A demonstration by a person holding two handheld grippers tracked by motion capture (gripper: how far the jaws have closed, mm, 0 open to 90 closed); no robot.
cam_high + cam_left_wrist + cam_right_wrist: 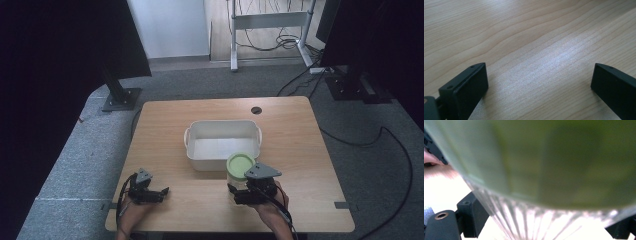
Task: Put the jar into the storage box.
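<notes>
One jar [240, 172] (green-lidded) sits clamped between the right tool's [243, 192] jaws.

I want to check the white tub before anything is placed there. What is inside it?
The white tub shows a bare white floor, with nothing lying in it. The jar with its green lid, held by the right gripper, covers the tub's near right corner.

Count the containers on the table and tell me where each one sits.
2. A white tub stands at the table's middle, and a clear jar with a green lid stands just in front of its near right corner, between the right gripper's fingers.
</notes>
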